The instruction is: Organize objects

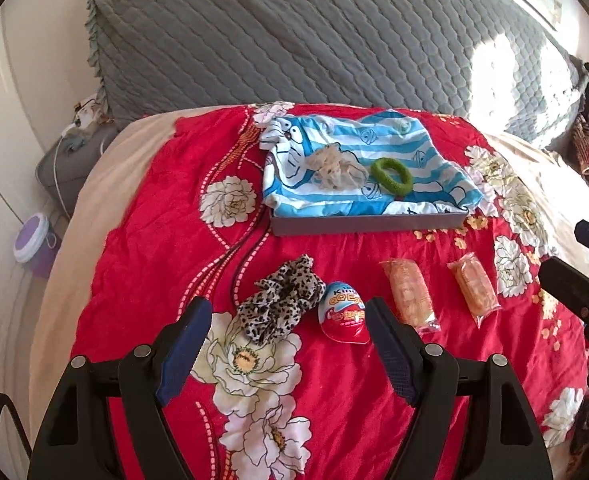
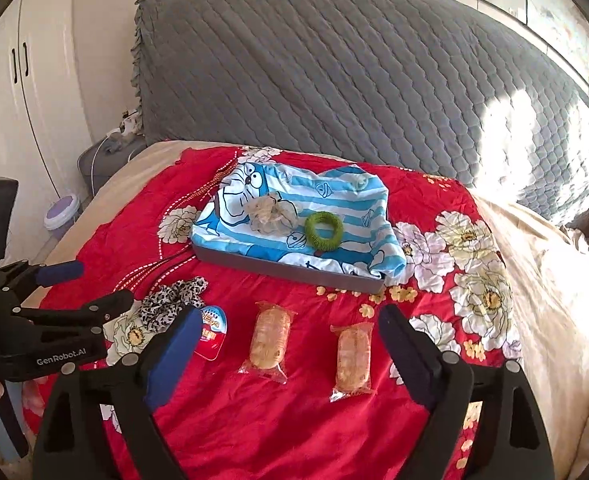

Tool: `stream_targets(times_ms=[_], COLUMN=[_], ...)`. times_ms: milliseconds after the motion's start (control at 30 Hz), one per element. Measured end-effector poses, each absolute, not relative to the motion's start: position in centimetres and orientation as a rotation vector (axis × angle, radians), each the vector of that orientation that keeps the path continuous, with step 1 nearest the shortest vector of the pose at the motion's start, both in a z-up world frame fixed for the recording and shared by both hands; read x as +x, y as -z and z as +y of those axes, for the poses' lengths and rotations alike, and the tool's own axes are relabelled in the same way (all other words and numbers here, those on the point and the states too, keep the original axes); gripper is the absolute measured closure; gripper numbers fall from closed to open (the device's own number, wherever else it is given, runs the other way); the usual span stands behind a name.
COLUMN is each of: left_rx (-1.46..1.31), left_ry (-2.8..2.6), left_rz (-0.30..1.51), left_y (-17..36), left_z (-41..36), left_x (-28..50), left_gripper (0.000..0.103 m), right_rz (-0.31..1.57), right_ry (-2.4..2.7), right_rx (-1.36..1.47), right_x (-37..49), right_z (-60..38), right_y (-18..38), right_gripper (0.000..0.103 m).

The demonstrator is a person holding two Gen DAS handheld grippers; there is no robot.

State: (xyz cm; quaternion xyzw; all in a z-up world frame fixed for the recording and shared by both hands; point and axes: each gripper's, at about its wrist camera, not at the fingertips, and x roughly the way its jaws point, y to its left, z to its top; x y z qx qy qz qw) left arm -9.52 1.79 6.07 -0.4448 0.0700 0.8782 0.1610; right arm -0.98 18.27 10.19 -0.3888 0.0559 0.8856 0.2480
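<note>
While both of your grippers hang over the near edge of the bed [image 1: 142, 216], what matters is which loose item sits in front of which pair of jaws. Your left gripper [image 1: 290, 344] has its jaws wide apart and empty, and the leopard scrunchie [image 1: 282, 300] and the egg [image 1: 343, 312] lie side by side just beyond its tips, scrunchie to the left, egg to the right with its pointed end away from you. Your right gripper [image 2: 288, 344] is likewise spread and holds nothing; the two snack packs [image 2: 269, 340] lie between and just past its fingers, long axes running away from you, nearly parallel and a little apart. So the left hand is nearer the scrunchie and egg, the right nearer the packs. Farther back sits the tray [image 2: 294, 270], lined with a blue striped cloth and already carrying a pale scrunchie [image 2: 272, 210] and a green ring [image 2: 325, 230]. I judge a pack would be gripped across its short width.
</note>
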Motion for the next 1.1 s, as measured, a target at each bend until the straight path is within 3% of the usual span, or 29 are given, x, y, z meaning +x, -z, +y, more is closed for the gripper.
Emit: stream_targets(times_ms=[433,600,967,1100], left_rx=[-1.217,-1.225,-1.226,-1.3], left_ry=[-2.546,-2.528,-2.527,-2.497], left_rz=[0.246,0.288,0.422,0.391], left_y=[-6.5,-5.6,-3.9,-2.9], left_z=[0.9,1.2,1.8,1.3], left_x=[-8.8,-8.3,-6.8,-7.3], left_gripper=[0.021,0.013,0.007,0.006], right_rz=[0.178,0.21,0.24,0.246], right_ry=[-2.443,-2.454,-2.457,-2.442], right_rx=[-1.029,-1.034,-1.054,-1.069], right_x=[-0.7,-0.6,0.0,0.2], right_z=[17.6,17.5,17.1,16.9], right_y=[-9.7,-9.1,-7.7,-6.7], right_gripper=[0.01,0.01,0.006,0.006])
